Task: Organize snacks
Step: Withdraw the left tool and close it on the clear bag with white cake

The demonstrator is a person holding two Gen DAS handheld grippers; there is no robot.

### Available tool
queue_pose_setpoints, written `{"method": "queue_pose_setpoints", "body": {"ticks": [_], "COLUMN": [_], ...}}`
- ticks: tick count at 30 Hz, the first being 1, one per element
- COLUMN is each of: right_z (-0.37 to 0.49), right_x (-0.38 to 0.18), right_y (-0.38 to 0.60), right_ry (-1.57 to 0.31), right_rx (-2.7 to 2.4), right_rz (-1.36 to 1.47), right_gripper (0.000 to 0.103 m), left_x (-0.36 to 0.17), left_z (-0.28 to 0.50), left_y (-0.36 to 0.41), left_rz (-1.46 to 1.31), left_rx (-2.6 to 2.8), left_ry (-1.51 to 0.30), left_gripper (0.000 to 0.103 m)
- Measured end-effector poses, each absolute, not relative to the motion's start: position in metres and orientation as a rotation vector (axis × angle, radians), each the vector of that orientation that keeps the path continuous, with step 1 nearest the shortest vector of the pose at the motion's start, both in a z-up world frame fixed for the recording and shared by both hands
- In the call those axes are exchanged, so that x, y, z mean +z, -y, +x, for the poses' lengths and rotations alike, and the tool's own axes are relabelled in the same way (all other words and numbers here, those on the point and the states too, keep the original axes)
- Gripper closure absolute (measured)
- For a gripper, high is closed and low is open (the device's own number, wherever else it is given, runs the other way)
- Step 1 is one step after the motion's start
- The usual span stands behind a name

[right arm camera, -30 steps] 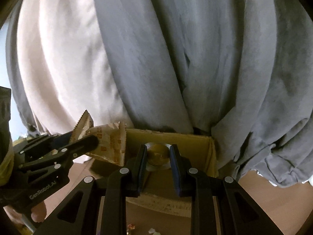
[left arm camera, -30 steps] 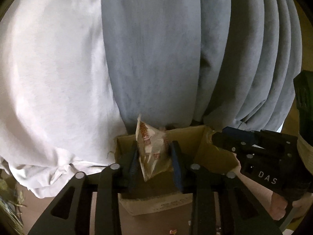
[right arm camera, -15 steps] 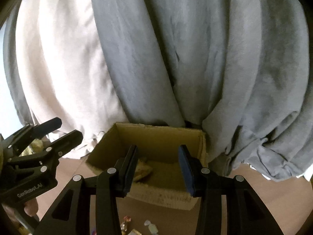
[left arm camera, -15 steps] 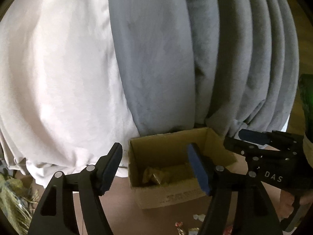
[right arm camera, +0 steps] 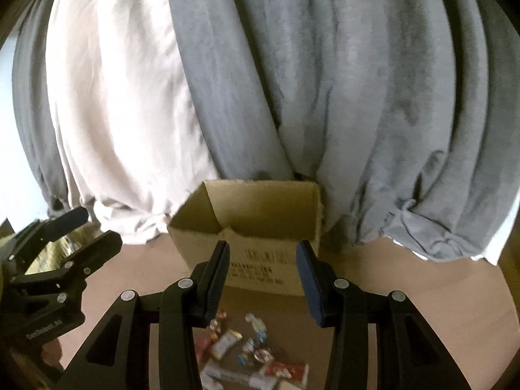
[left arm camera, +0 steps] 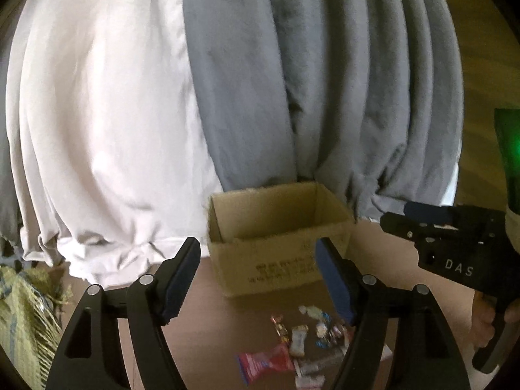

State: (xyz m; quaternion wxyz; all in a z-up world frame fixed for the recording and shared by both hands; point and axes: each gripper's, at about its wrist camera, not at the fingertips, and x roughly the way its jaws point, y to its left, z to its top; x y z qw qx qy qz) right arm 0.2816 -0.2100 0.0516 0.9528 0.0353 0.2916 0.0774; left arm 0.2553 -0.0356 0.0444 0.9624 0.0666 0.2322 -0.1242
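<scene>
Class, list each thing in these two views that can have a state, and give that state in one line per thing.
Left claw: open, empty.
Right claw: open, empty.
Cardboard box: upright, top open, contents hidden from here.
Loose snacks: scattered on the floor in front of the box, not yet packed.
Red snack packet: lying flat on the floor.
Grey curtain: hanging, gathered behind the box.

Dim, softly blurred fisheye views; backlit glow through pale curtain [left arm camera: 97, 113].

Matt cardboard box [left arm camera: 276, 227]; glossy snack wrappers [right arm camera: 253, 351]; cloth curtains [right arm camera: 260, 81].
</scene>
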Motion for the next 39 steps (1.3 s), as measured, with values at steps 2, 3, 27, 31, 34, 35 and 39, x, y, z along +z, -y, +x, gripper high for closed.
{"method": "queue_pose_setpoints", "body": {"ticks": [2,3,27,31,34,35,39], "right_z": [0.270,0.264,0.230,0.232,0.235,0.236,0.240], "right_x": [0.048,0.046,-0.093,-0.110,-0.121,-0.124,-0.132], "right_y": [0.210,0.210,0.230,0.231,0.232,0.233,0.235], "right_ry": [-0.596,-0.600,-1.049,-1.101,-1.125,-1.130,-1.147], "right_rx": [0.147,0.141,0.107,0.101,0.094,0.092,0.077], "right_rz": [0.047,0.036,0.123,0.122,0.118,0.115,0.105], "right_gripper": [0.059,0.059,0.049,0.049,0.049,0.049,0.049], "left_x": [0.037,0.033,-0.092,-0.110,-0.122,-0.127,-0.139], "left_z": [0.248,0.244,0.231,0.235,0.237,0.237,0.243], "left_y": [0.037,0.038,0.061,0.061,0.063,0.063,0.065], "left_rz": [0.151,0.156,0.219,0.194,0.177,0.168,0.141], "left_rx": [-0.262,-0.264,-0.387,-0.396,-0.398,-0.402,-0.394], "left_ry": [-0.490,-0.498,-0.972,-1.037,-1.076,-1.093,-1.134], "left_gripper": [0.030,0.030,0.031,0.031,0.031,0.031,0.031]}}
